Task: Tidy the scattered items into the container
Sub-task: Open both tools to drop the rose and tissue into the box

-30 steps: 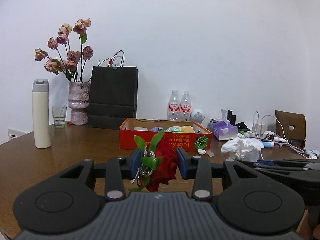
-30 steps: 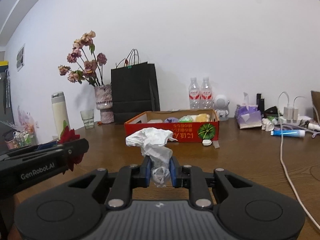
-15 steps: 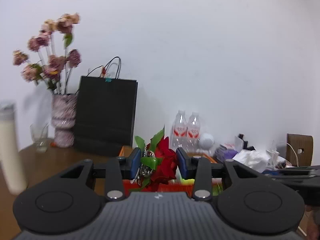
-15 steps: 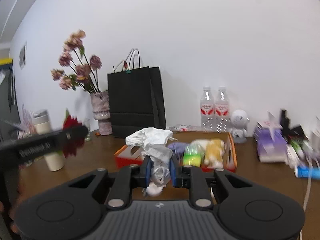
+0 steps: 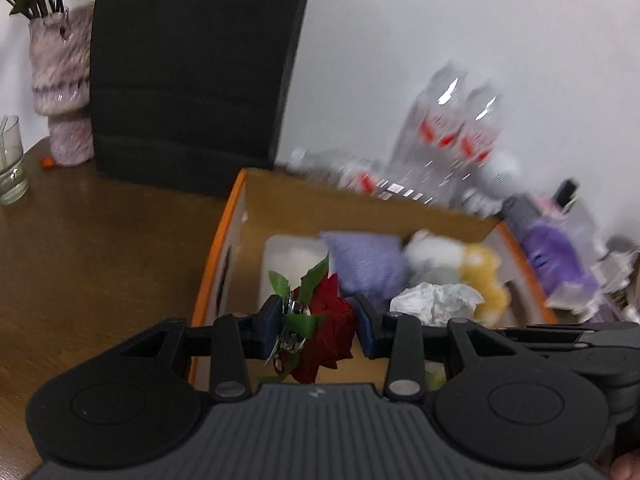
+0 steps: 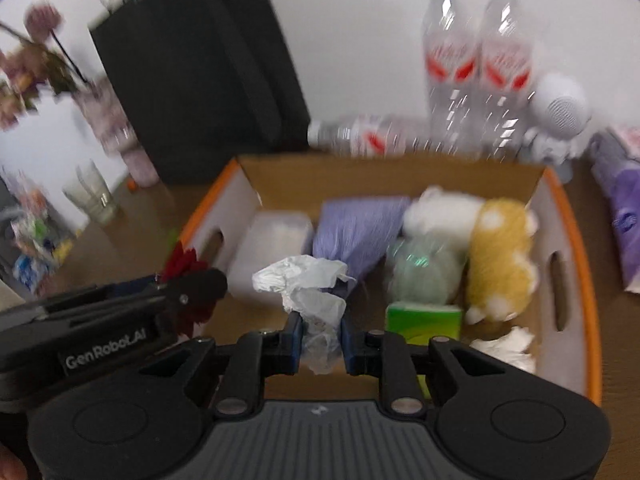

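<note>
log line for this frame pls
left gripper: shut on red rose | right gripper: shut on crumpled plastic | both over orange box | nothing released

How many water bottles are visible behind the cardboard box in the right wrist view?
3. Two upright bottles stand side by side behind the box, by the wall; one lying bottle rests behind its back wall. Blur may hide others.

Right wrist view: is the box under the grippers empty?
No. The orange-rimmed cardboard box already holds a yellow plush toy, a purple pack and a green tissue pack.
</note>
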The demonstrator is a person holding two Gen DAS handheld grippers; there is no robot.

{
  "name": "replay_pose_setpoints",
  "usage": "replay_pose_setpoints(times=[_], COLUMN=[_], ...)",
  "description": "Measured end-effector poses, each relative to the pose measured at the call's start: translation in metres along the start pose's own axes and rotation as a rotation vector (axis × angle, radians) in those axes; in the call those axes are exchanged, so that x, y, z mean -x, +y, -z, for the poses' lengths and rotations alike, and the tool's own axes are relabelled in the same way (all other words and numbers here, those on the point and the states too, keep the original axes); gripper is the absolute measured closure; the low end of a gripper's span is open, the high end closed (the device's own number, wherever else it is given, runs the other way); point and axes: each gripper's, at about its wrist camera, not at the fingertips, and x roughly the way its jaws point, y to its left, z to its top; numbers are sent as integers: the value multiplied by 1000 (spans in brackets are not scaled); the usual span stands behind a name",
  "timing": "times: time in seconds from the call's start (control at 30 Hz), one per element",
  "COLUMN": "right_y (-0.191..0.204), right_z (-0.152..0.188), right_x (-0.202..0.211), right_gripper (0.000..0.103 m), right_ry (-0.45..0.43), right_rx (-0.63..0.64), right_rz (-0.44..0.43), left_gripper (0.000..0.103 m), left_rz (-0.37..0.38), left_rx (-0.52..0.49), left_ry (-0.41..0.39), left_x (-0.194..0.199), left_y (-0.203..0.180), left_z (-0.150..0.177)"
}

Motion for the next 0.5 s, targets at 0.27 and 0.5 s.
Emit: replay_pose_setpoints(times=[0.27,0.5], right_y=[9,8], right_z=[1,-6], right_x=[-22,27], right_gripper=[46,32], right_ry=[81,45], right_rx=[-7,-16], right_rz=[-18,1], left_gripper=[39,7], left_rz=[-10,-31], left_rx=[10,25], left_ry=[17,0], left_x=[3,43], left_y=[16,20], left_z=[-7,-20])
